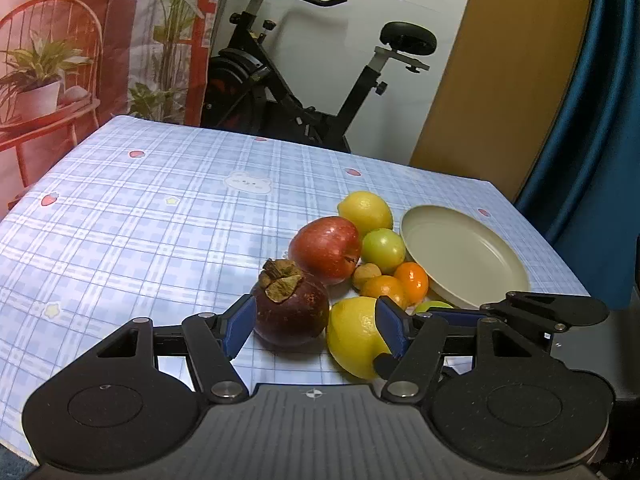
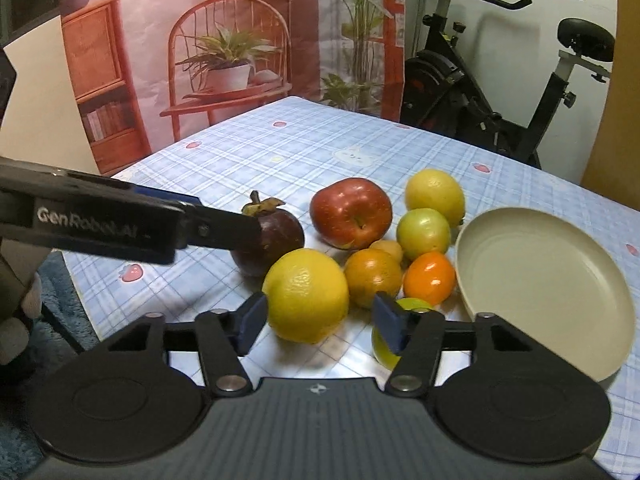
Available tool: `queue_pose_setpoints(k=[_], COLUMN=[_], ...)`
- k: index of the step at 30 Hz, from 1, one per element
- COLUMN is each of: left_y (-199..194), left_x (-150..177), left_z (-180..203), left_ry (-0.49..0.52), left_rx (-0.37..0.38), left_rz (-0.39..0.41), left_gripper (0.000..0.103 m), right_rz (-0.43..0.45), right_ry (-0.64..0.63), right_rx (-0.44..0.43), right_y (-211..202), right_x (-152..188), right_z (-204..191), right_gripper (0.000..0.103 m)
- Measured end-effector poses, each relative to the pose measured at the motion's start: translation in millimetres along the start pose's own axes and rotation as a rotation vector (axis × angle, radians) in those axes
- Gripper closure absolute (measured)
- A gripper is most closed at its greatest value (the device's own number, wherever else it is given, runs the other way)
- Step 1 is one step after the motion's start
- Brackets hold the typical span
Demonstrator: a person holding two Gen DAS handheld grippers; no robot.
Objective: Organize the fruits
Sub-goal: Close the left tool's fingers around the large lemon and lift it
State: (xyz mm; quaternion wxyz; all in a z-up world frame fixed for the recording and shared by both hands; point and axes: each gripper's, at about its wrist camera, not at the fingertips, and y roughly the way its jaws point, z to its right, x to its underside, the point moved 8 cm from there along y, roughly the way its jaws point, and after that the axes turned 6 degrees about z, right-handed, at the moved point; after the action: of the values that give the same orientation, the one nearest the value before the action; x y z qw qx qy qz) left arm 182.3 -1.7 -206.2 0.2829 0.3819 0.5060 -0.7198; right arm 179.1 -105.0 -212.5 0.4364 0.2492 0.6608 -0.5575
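left claw [image 1: 316,326] spread around mangosteen [image 1: 291,312], right claw [image 2: 320,322] spread around lemon [image 2: 306,296]

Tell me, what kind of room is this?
Probably a room in someone's home: a table with a checked tablecloth, an exercise bike behind it, and a printed backdrop of a chair and plants.

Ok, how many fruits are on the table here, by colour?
Yellow lemons: 2
Green fruits: 2
Oranges: 2
Red apple: 1
Purple mangosteen: 1
Small tan fruit: 1
Total: 9
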Motion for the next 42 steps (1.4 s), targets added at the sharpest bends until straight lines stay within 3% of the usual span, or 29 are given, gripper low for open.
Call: queue_pose_setpoints(k=[10,16,27,32,36,42], left_y=[-2.7,-4.0,3.0,10.6,26.2,38.3], left_x=[2.6,1.8,7.0,12.2,16.8,24.5], left_z=[5.3,2.8,6.8,23.7,29.0,27.1], left_ry=[-0.008,-0.071,-0.026,-0.013,-0.071,-0.139], left_rx=[0.022,0.04,0.046,0.137,0.193,0.22], left_rz=[0.021,0.04,-0.013,-0.069,-0.142,-0.187], left_gripper=[0.036,0.036,0.036,0.036,0.036,0.036], right_rz=[0.01,0.015,-0.002,-0.024,-0.025,-0.019], right_ry=[0.014,-0.019,0.041,0.099,0.11,0.108], right_rx=[-0.011,-0.011,-0.04,-0.056,-0.059,-0.057], right_y=[-0.2,5.0,7.2,-4.5,-8.2,-7.6], right_x=[3.0,5.5,13.1,20.8,20.8,21.4], right_z=[-2.2,-8.1,-1.7,5.6,5.6,5.2], right_gripper=[0.046,0.046,0.048,0.048,0.048,0.048])
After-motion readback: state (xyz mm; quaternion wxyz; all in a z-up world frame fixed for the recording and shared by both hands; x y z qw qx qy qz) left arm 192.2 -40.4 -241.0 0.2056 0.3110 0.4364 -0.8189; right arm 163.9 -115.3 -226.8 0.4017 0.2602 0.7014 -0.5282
